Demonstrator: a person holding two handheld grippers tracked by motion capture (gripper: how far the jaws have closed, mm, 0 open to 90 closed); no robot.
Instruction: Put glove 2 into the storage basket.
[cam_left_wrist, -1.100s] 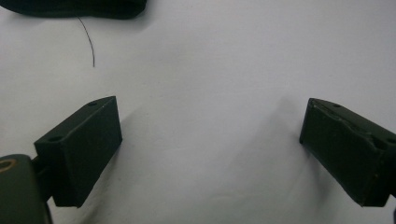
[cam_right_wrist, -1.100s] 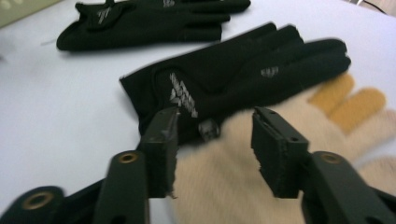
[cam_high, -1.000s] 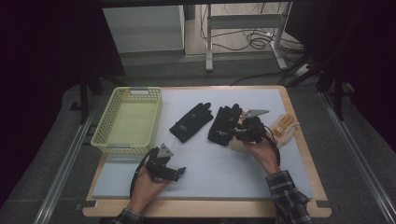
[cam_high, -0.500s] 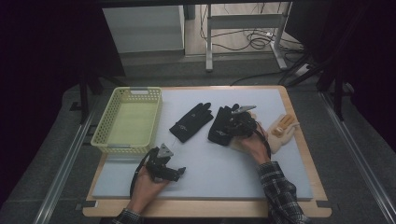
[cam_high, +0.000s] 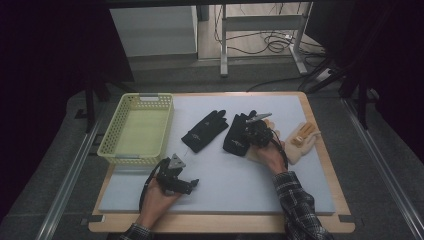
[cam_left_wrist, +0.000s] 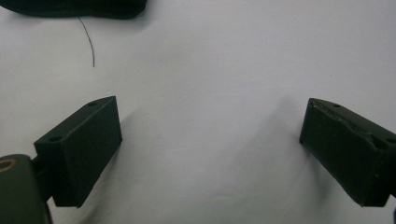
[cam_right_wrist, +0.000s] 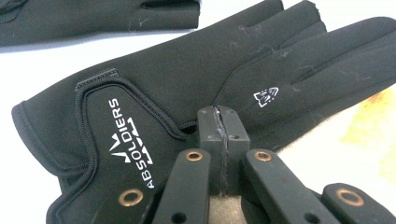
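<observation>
White matting lay beneath a black glove (cam_right_wrist: 196, 79) printed "ABSOLDIERS" at frame centre; the right gripper (cam_right_wrist: 219, 122) had just pinched its edge, while the left gripper (cam_left_wrist: 210, 154) gaped wide.

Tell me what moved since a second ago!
The right gripper slid left, off the tan glove, onto the nearer black glove. Its jaws have just been closing; they are shut at that glove's edge, whether pinching fabric is unclear. The left gripper, other black glove and basket stayed put.
</observation>
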